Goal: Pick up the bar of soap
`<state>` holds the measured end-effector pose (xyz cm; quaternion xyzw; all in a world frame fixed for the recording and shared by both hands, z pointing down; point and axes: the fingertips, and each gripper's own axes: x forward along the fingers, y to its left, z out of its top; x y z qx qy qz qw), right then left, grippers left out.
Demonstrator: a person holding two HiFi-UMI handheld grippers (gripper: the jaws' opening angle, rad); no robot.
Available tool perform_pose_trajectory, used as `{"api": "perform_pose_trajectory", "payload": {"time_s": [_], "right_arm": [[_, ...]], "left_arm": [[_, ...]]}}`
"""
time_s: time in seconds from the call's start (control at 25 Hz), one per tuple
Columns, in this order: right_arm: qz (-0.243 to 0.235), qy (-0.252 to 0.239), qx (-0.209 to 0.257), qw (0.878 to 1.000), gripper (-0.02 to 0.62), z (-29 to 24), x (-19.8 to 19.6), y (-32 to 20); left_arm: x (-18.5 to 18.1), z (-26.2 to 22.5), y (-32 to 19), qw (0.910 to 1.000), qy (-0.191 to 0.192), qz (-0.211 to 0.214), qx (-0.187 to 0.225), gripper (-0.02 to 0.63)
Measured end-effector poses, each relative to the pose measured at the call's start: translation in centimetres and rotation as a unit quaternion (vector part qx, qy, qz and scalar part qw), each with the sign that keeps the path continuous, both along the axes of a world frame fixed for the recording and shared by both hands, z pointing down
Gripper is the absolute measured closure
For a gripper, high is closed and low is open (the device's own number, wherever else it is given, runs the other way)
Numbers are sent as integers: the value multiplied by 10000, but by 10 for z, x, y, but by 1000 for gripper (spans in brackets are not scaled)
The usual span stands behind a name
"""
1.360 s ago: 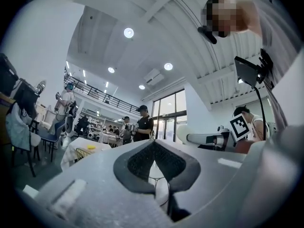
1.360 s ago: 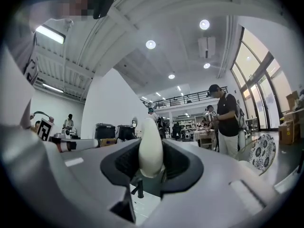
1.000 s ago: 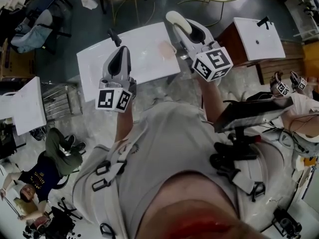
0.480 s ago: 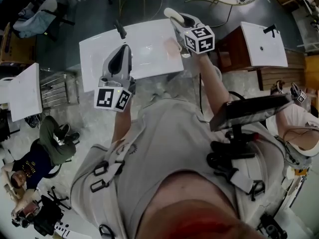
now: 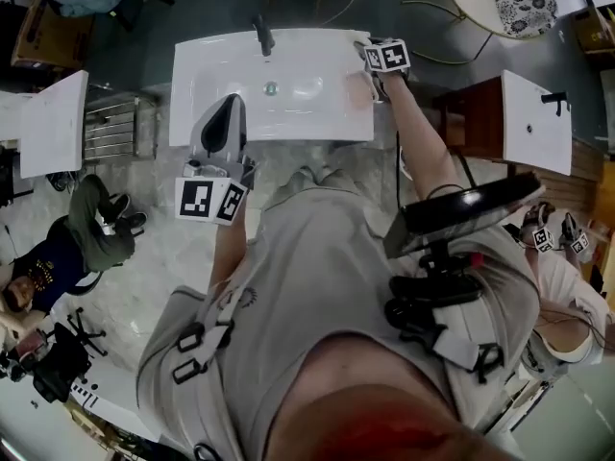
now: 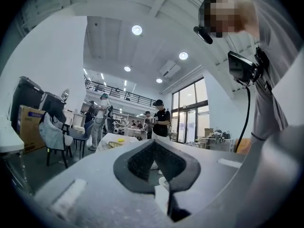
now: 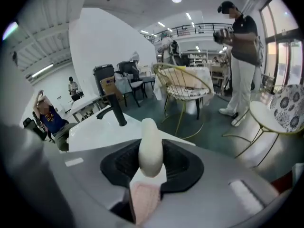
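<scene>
The person's grey-shirted torso [image 5: 327, 286] fills the near part of the head view, with a dark screen [image 5: 471, 209] on a mount at their right side. Just beyond the chest, the left gripper [image 5: 227, 102] hangs over the near edge of a white sink [image 5: 192, 65]. Its jaws are closed together with nothing between them, and only the room shows past them in the left gripper view.

Farther out and to the right, the right gripper [image 7: 152, 167] reaches over the right end of the sink at the end of an outstretched arm, tilted downward. Its jaws are part way open and clamped on the bar of soap [image 7: 151, 148]. The bar is a smooth white oval standing on end between the dark pads, clear of the basin. Directly below it, seen through the gap between the jaws, lies a pink pad [image 7: 144, 201]. I cannot tell whether the soap touches the pad.

In the middle of the basin is the drain [image 5: 271, 89], and at the far rim stands a black faucet [image 5: 261, 36]. Two more white sinks sit apart, one at the left [image 5: 53, 123] and one at the right [image 5: 533, 109]. Beyond them, the right gripper view shows a wire chair [image 7: 183, 87] and a standing person [image 7: 242, 56].
</scene>
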<state>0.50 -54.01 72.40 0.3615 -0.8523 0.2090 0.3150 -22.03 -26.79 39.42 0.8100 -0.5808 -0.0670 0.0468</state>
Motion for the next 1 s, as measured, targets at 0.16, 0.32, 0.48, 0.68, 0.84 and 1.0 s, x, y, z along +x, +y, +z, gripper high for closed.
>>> {"api": "perform_pose_trajectory", "payload": {"time_s": [0.16,0.32,0.48,0.68,0.84,1.0], "right_arm": [[30,-13,-722,9974,476,64,-1,-21],[4,125,-1177,9930,476,107,-1,-33],[-161,315,-1289,9910,475,134,-4,-39],[-253,967,-1173,9880,463,145,5,-43],[-213,1302,-1148,9846,364,154,17,-40],[-124,1013,-908,9906,341,142,21,-47]], "left_arm": [[-8,10,-3,9997,-83,-212,-122,612],[-11,26,-6,9989,-61,-296,-344,612],[-5,38,-7,9984,-66,-292,-484,611],[1,37,-5,9982,-155,-321,-473,611],[2,37,-5,9980,-180,-360,-487,611],[9,39,-7,9982,-177,-287,-493,611]]}}
